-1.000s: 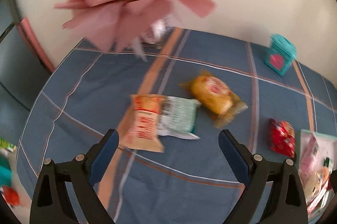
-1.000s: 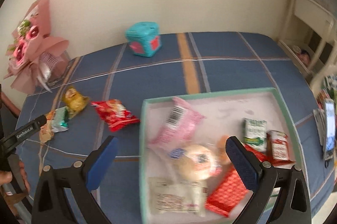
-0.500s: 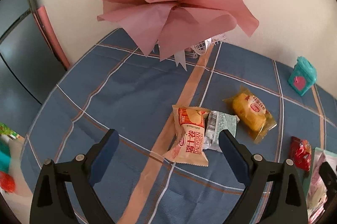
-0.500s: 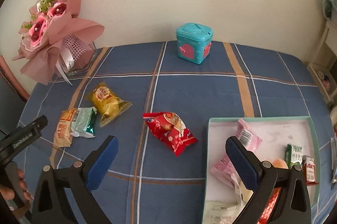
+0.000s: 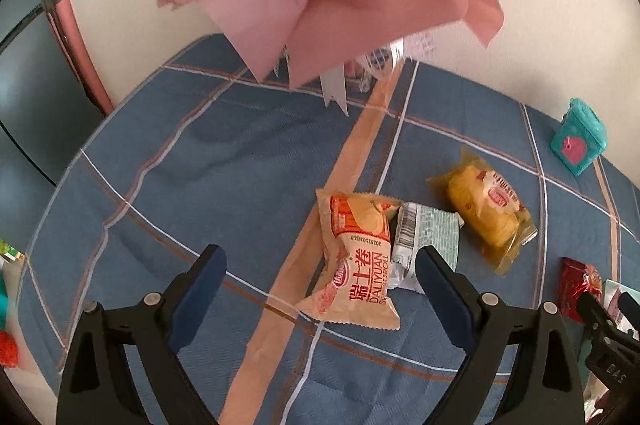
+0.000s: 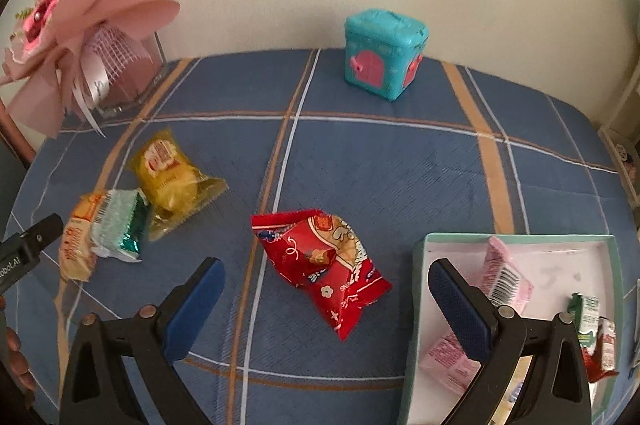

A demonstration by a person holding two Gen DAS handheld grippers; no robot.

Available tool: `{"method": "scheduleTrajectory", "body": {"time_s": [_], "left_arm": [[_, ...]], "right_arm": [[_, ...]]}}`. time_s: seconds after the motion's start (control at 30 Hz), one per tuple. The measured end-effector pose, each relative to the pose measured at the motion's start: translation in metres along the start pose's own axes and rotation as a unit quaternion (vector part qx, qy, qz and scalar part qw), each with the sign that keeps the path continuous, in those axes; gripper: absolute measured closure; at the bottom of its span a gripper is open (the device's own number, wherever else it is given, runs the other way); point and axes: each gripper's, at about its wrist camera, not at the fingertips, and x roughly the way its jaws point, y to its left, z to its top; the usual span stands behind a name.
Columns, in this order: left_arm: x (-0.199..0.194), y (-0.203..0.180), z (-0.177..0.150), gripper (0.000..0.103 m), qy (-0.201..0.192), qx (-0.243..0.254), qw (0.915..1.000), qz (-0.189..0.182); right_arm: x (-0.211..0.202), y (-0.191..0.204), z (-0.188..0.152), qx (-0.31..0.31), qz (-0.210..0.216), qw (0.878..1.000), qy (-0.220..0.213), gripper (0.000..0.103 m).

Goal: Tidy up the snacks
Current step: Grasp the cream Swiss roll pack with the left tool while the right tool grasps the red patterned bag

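Cloth bare between packet, box.

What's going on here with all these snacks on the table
A person with a gripper in each hand is sorting snacks into a tray. Both are open and empty. The left gripper hovers over the orange Swiss roll packet, which touches a pale green packet; a yellow cake packet lies beside. The right gripper hovers by the red snack bag. Several packets already sit in the tray.
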Motion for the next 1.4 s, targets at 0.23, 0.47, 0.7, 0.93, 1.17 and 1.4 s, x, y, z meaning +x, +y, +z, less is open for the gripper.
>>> {"method": "scheduleTrajectory", "body": {"time_s": [0.23,0.47,0.7,0.93,1.17,1.4], "left_arm": [[0.018,-0.007,-0.005,0.027,0.019,0.001,0.9998,-0.005],[0.029,-0.014,-0.010,0.034,0.029,0.014,0.9995,0.002],[0.037,-0.018,-0.013,0.048,0.037,0.031,0.9988,0.005],[0.035,-0.020,-0.014,0.064,0.037,0.035,0.9987,0.008],[0.028,-0.015,-0.012,0.068,0.036,0.028,0.9988,0.015],[0.015,-0.011,-0.006,0.071,0.031,0.018,0.9992,0.018]], "right_arm": [[0.018,-0.002,-0.001,-0.005,-0.001,1.000,0.007,0.004],[0.031,0.000,-0.002,-0.018,-0.014,1.000,0.009,0.018],[0.042,0.003,-0.004,-0.029,-0.025,0.999,0.015,0.037],[0.040,0.002,-0.006,-0.032,-0.031,0.999,0.011,0.047],[0.032,0.004,-0.005,-0.032,-0.034,0.999,0.010,0.053],[0.023,0.004,0.000,-0.024,-0.029,0.999,0.020,0.054]]}}
